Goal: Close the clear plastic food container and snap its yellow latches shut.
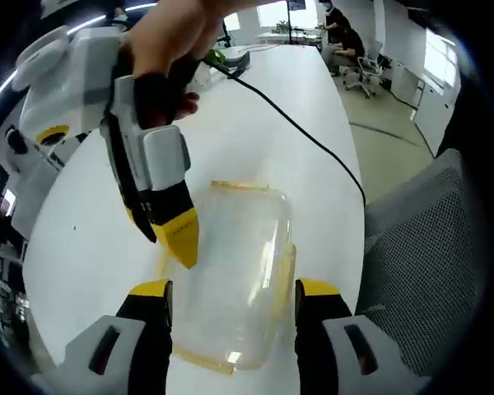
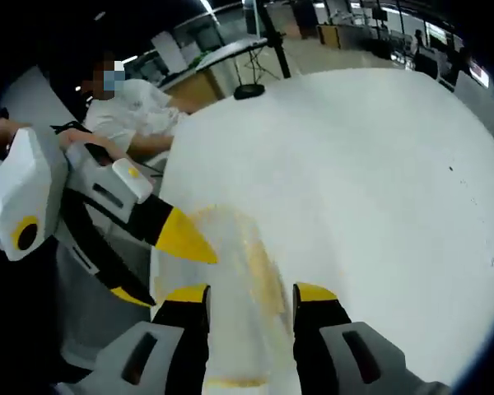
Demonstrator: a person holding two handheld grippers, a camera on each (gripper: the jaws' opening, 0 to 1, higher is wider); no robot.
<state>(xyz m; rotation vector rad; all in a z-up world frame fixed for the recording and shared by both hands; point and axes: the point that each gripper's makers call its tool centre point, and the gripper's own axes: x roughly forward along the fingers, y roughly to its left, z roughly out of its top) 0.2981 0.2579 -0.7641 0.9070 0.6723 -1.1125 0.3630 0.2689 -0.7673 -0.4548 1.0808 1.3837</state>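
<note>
Straddling container (image 1: 235, 271), both grippers (image 1: 230, 290) open

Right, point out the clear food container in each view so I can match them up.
Left gripper view: the clear container lies low centre on the white table, between the left claw tips.
Right gripper view: it sits bottom centre, blurred.
Shared landmark: its yellow latches.

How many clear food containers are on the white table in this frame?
1. The container lies on the white table between the left gripper's jaws, with the right gripper at its edge. The right gripper view shows the same container.
</note>
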